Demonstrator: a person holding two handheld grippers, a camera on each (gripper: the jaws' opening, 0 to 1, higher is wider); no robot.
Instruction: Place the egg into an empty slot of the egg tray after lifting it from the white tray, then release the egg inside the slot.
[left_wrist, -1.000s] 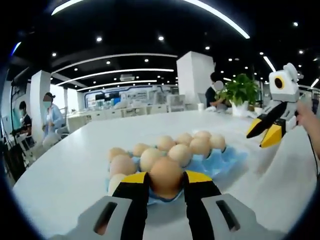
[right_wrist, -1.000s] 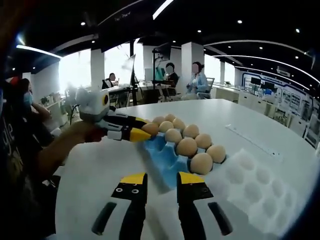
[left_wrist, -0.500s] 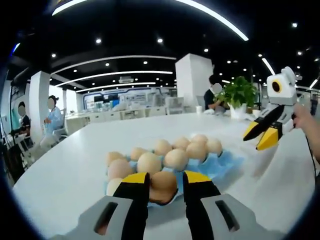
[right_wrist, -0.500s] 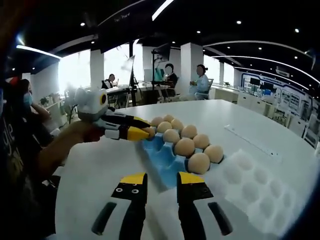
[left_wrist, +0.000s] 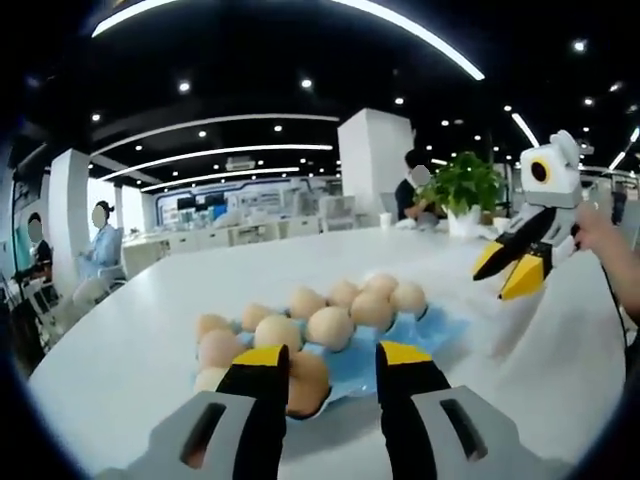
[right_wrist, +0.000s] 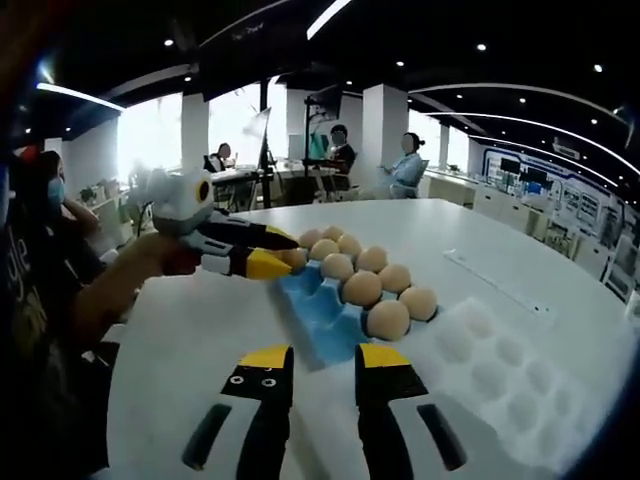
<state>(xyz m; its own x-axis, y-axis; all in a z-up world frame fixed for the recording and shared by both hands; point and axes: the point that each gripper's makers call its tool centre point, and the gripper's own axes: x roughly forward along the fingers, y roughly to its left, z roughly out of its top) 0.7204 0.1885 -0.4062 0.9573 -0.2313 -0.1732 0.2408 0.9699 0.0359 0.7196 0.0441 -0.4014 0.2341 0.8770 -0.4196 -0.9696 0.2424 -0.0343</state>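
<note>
1. A large open-plan office or showroom: dark ceiling (left_wrist: 250, 60) with long curved light strips (left_wrist: 220, 150) and spotlights.
2. White columns (left_wrist: 372, 160), rows of desks (right_wrist: 250, 185) with seated people (right_wrist: 405, 165).
3. A potted plant (left_wrist: 462, 190) stands by the wide white bench (left_wrist: 130, 330).

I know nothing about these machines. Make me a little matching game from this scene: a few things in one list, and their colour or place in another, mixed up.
Things:
1. egg tray
2. white tray
3. left gripper
4. potted plant

Descriptions:
A. jaws open on either side of an egg
B. blue, many slots filled with brown eggs
C. green, at the table's far edge
D. empty hollows

Pairs: 1-B, 2-D, 3-A, 4-C
</note>
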